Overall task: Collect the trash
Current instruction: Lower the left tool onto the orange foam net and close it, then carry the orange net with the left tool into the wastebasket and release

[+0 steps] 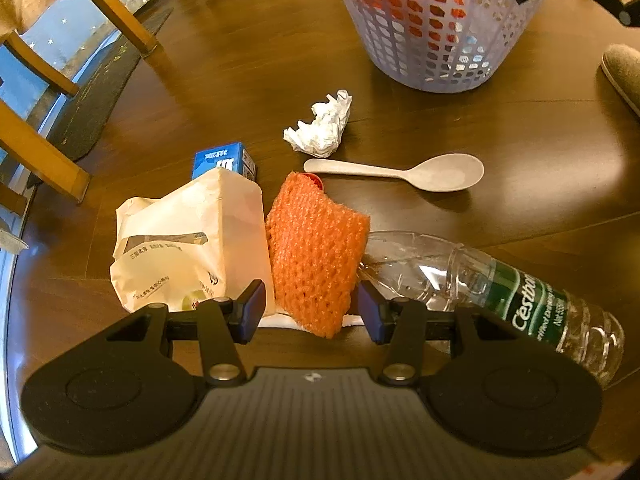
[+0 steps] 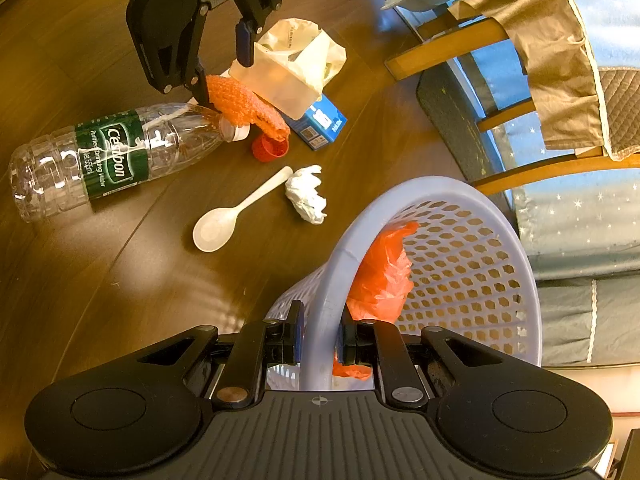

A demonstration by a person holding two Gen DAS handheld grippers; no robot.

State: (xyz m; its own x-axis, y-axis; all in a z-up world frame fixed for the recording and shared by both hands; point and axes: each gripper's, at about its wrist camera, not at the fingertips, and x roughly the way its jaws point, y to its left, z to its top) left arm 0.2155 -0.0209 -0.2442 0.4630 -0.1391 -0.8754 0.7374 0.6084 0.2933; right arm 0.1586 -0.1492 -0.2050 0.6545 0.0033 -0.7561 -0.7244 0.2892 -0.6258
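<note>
The basket (image 2: 460,264) stands tilted on the floor, its rim pinched by the right gripper (image 2: 318,340). Beyond the basket lies the orange foam net (image 1: 316,256), straight ahead between the half-spread jaws of the left gripper (image 1: 312,312), the nearer one, long axis running away from it. Contact is unclear; the net's far end hides a red cap (image 2: 269,148).

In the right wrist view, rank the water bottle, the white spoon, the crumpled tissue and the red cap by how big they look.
1. Water bottle, largest by far.
2. White spoon, long but thin.
3. Crumpled tissue, shorter than the spoon but bulkier; the two are close, so that order is unsure.
4. Red cap, smallest, partly hidden under the orange foam net.
</note>
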